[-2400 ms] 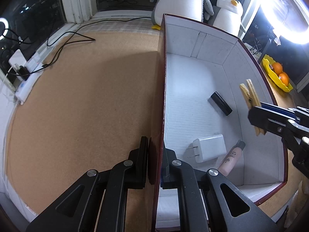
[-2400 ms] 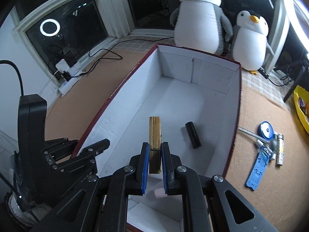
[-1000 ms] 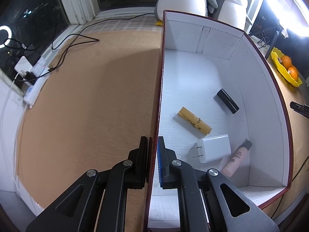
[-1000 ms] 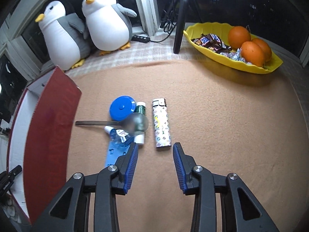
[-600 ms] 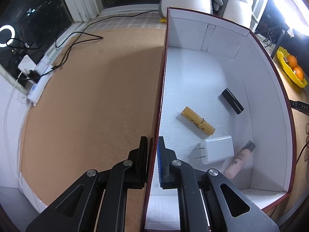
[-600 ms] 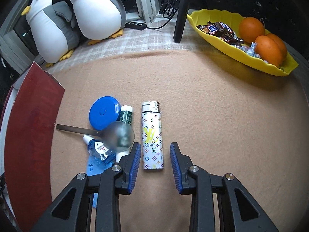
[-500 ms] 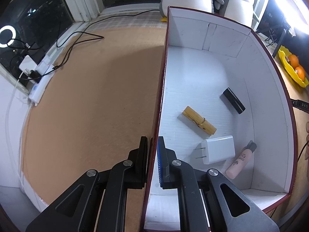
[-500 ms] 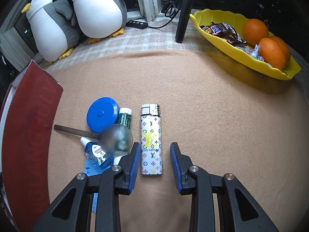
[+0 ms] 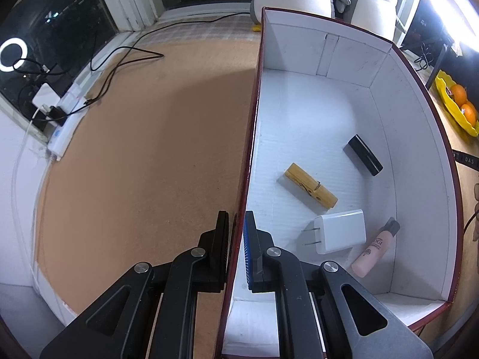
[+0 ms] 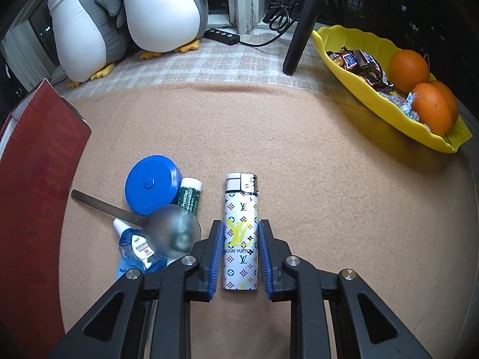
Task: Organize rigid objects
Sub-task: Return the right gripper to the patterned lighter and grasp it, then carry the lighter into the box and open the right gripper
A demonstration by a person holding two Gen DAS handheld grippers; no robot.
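My left gripper (image 9: 236, 224) is shut on the left wall of the red box (image 9: 250, 149), white inside. In the box lie a wooden clothespin (image 9: 310, 186), a black stick (image 9: 362, 155), a white charger (image 9: 338, 234) and a pink tube (image 9: 375, 246). In the right wrist view, my right gripper (image 10: 240, 230) is open, with its fingers on either side of a white patterned lighter (image 10: 241, 230) lying on the tan mat. Left of it lie a blue round lid (image 10: 151, 184), a green tube (image 10: 189, 196), a metal spoon (image 10: 167, 232) and a blue dropper bottle (image 10: 139, 249).
The red box's outer wall (image 10: 36, 179) stands at the left of the right wrist view. A yellow tray (image 10: 389, 107) with oranges and sweets sits at the right. Two plush penguins (image 10: 134, 15) and a black stand leg (image 10: 299, 30) stand behind. Cables and a power strip (image 9: 64, 125) lie at the left.
My right gripper has moved forward over the lighter, so the lighter now lies between its fingers. The left gripper keeps its hold on the box wall.
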